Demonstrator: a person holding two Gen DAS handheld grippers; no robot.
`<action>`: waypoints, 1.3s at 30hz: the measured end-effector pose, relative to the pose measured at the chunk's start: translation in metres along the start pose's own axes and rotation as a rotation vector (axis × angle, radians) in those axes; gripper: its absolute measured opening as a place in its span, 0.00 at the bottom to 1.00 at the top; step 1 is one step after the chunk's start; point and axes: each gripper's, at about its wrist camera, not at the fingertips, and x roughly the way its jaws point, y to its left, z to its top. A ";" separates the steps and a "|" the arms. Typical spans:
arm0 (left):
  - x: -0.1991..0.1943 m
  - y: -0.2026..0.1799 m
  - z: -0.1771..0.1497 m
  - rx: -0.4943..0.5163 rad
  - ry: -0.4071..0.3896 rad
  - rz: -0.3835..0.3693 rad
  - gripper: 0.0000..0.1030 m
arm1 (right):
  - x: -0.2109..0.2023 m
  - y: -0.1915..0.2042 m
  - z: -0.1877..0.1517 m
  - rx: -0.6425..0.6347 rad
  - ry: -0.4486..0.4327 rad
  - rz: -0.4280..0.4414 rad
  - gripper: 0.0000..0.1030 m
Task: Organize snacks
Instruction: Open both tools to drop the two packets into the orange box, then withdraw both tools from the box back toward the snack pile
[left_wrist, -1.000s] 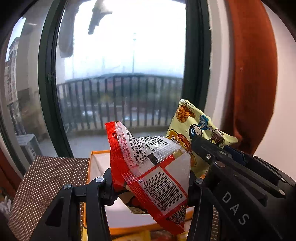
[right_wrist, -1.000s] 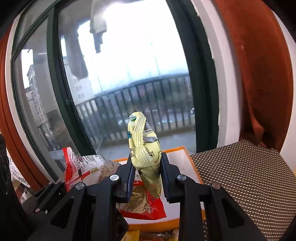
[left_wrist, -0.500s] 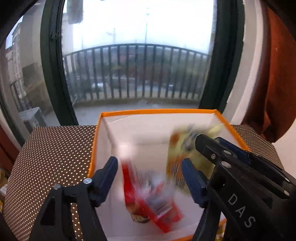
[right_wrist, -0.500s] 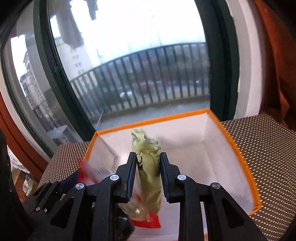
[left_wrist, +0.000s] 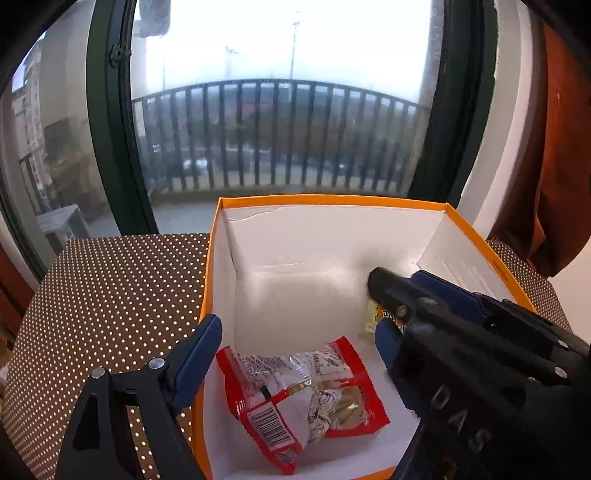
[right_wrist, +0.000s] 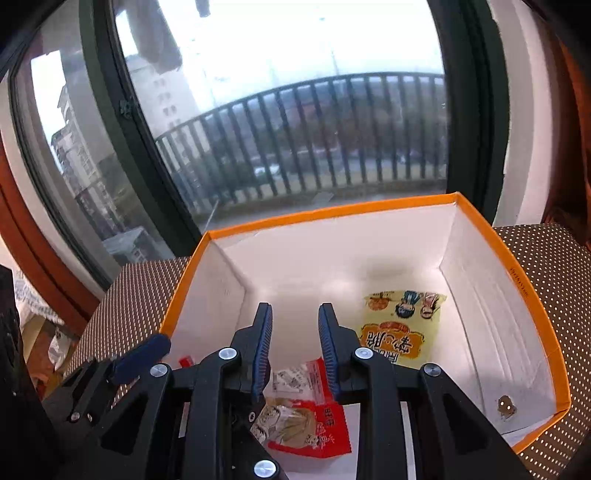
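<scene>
Right wrist view: right claw (right_wrist: 295, 343) jaws just spread, nothing between them, left claw (left_wrist: 295, 354) likewise wide and empty, red packet (left_wrist: 306, 398) and yellow packet (right_wrist: 400, 328) lying flat inside the orange box (right_wrist: 332, 212).

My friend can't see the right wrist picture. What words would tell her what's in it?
An orange box with white walls holds a yellow snack packet and a red snack packet lying on its floor. The right tool hangs open above them, holding nothing, in front of a window with a balcony railing.
</scene>
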 end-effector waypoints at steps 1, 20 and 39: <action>-0.002 -0.001 0.000 0.003 0.001 -0.005 0.85 | -0.002 0.000 -0.001 -0.006 -0.001 -0.005 0.55; -0.065 -0.023 -0.009 0.032 -0.092 -0.015 0.97 | -0.074 0.003 -0.014 -0.056 -0.122 -0.090 0.94; -0.153 -0.059 -0.049 0.052 -0.184 -0.018 0.99 | -0.170 0.009 -0.046 -0.070 -0.222 -0.108 0.97</action>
